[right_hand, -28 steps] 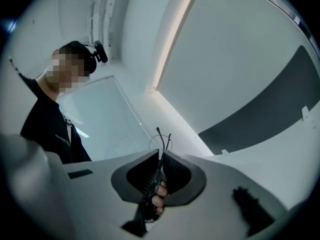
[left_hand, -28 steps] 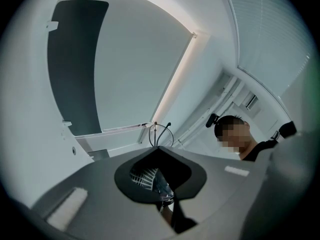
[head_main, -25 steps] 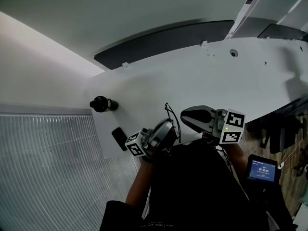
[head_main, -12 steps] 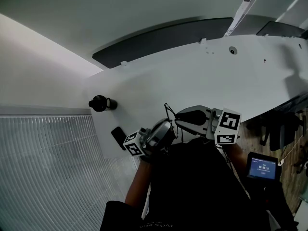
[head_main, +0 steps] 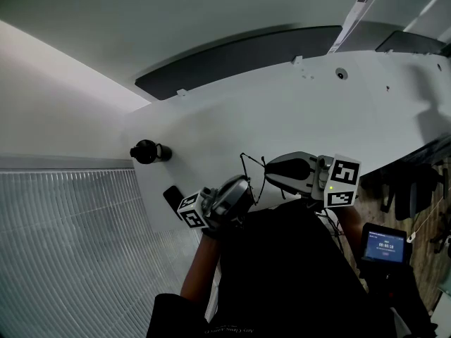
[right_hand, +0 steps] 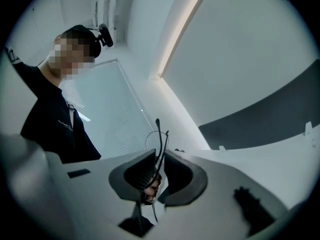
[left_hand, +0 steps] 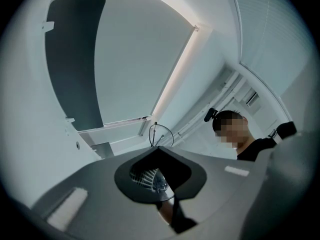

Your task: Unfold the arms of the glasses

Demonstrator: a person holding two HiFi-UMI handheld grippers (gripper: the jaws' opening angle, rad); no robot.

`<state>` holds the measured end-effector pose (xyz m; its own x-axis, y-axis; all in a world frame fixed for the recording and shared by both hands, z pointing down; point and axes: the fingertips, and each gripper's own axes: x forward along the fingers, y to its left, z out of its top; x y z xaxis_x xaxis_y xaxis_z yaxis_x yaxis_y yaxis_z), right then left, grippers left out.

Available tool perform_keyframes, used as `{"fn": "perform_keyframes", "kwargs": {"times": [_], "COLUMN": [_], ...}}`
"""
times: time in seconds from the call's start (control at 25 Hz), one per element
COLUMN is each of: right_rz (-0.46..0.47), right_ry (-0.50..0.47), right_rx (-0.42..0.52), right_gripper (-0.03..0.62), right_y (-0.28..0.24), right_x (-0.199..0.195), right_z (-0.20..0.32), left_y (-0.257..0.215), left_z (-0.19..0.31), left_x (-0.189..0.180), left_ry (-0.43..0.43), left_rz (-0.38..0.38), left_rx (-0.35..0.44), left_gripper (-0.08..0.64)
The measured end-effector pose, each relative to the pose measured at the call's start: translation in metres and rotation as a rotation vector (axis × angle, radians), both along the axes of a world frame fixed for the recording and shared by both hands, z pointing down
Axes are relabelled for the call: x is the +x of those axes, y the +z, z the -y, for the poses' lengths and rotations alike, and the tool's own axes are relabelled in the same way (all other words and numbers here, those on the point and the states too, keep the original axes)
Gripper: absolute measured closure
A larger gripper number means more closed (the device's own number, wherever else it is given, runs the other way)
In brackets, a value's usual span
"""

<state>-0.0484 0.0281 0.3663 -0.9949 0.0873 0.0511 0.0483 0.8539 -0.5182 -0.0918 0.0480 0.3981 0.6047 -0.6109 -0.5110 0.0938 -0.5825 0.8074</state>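
Thin black wire glasses (head_main: 248, 166) hang over the white table's near edge, between my two grippers. My left gripper (head_main: 244, 189) comes from lower left and is shut on the frame; a lens ring (left_hand: 161, 134) sticks out past its closed tips (left_hand: 159, 149). My right gripper (head_main: 268, 169) reaches in from the right. Its jaws have just been opening and stand a narrow gap apart (right_hand: 159, 158). Thin glasses arms (right_hand: 160, 141) run through that gap.
A black cylindrical object (head_main: 146, 151) and a flat black device (head_main: 174, 201) lie on the white table (head_main: 317, 111) at the left. A small lit screen (head_main: 384, 247) stands at the lower right. The person holding the grippers fills the near foreground.
The right gripper edged left toward the glasses, then drew back a little to the right. The left gripper and the glasses have hardly shifted.
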Motion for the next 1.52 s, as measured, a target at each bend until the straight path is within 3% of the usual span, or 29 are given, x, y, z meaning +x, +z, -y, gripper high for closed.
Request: {"fn": "perform_keyframes", "kwargs": {"times": [0.32, 0.52, 0.76, 0.92, 1.2, 1.4, 1.52], "right_rz": [0.013, 0.025, 0.167, 0.185, 0.201, 0.262, 0.293], "right_ry": [0.081, 0.061, 0.028, 0.002, 0.005, 0.038, 0.061], "right_rx": [0.009, 0.008, -0.092, -0.077, -0.057, -0.045, -0.047], "right_gripper": [0.532, 0.532, 0.532, 0.532, 0.532, 0.532, 0.532], "right_y": [-0.004, -0.002, -0.012, -0.016, -0.017, -0.027, -0.03], "right_x": [0.02, 0.007, 0.004, 0.013, 0.025, 0.031, 0.037], "right_z": [0.021, 0.018, 0.02, 0.015, 0.01, 0.012, 0.012], "left_y": [0.012, 0.018, 0.024, 0.025, 0.029, 0.014, 0.011], "left_z": [-0.001, 0.0, 0.002, 0.003, 0.01, 0.019, 0.021], "left_x": [-0.007, -0.003, -0.004, -0.012, -0.029, -0.036, -0.039], "left_ry": [-0.004, -0.001, -0.008, -0.033, -0.101, -0.155, -0.177], "left_rz": [0.042, 0.051, 0.059, 0.046, -0.006, -0.143, -0.182], "left_rx": [-0.045, -0.067, -0.088, -0.101, -0.117, -0.106, -0.111], "left_gripper": [0.551, 0.551, 0.551, 0.551, 0.551, 0.551, 0.551]}}
